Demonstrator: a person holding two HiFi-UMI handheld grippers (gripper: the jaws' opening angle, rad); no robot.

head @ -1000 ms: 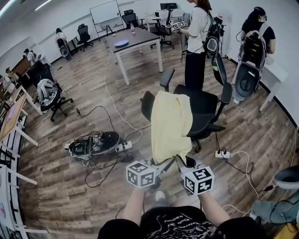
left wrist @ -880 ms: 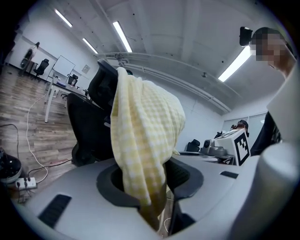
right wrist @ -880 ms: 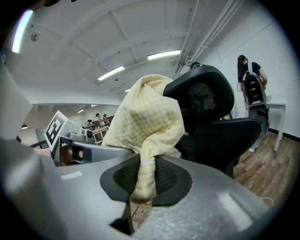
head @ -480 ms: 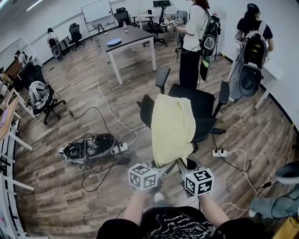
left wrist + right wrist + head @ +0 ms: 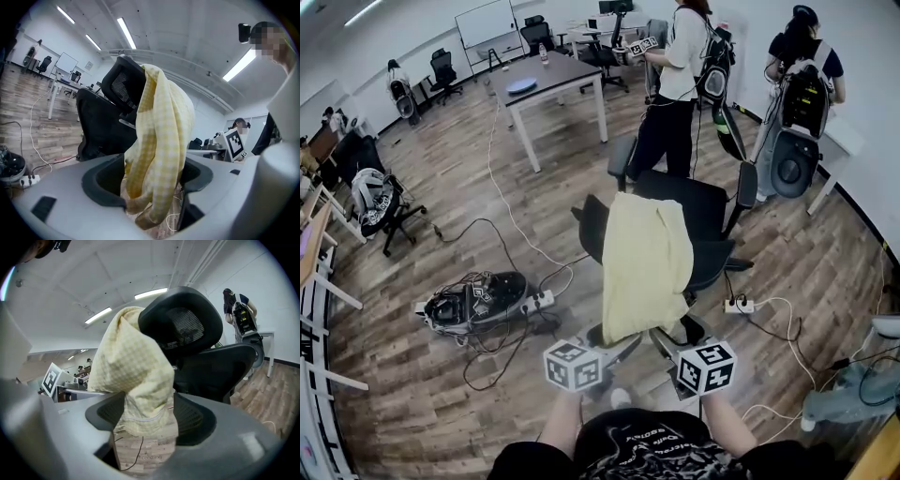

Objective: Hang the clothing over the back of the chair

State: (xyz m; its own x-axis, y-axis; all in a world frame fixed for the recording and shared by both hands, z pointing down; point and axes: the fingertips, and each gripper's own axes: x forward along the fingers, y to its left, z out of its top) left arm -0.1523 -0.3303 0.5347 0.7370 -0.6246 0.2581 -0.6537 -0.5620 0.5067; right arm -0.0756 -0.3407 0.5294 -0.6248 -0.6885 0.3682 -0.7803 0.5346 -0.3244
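A pale yellow checked garment (image 5: 645,262) hangs draped over the back of a black office chair (image 5: 698,211), with its lower hem near the floor. My left gripper (image 5: 623,343) and right gripper (image 5: 664,336) sit side by side just below that hem. Both sets of jaws have just been opening. In the left gripper view the cloth (image 5: 159,140) dangles loose between the wide jaws of the left gripper (image 5: 150,190), in front of the chair back (image 5: 101,122). In the right gripper view the hem (image 5: 133,380) hangs free between the spread jaws of the right gripper (image 5: 145,430), beside the headrest (image 5: 180,324).
A black device (image 5: 473,298) with tangled cables and a power strip (image 5: 536,300) lies on the wooden floor to the left. Another power strip (image 5: 739,306) lies to the right of the chair. Two people stand behind the chair. A dark table (image 5: 548,80) is farther back.
Both grippers have opened and let the garment's lower hem go. They have sunk a little and the left one has drifted leftward. The garment stays draped over the chair back.
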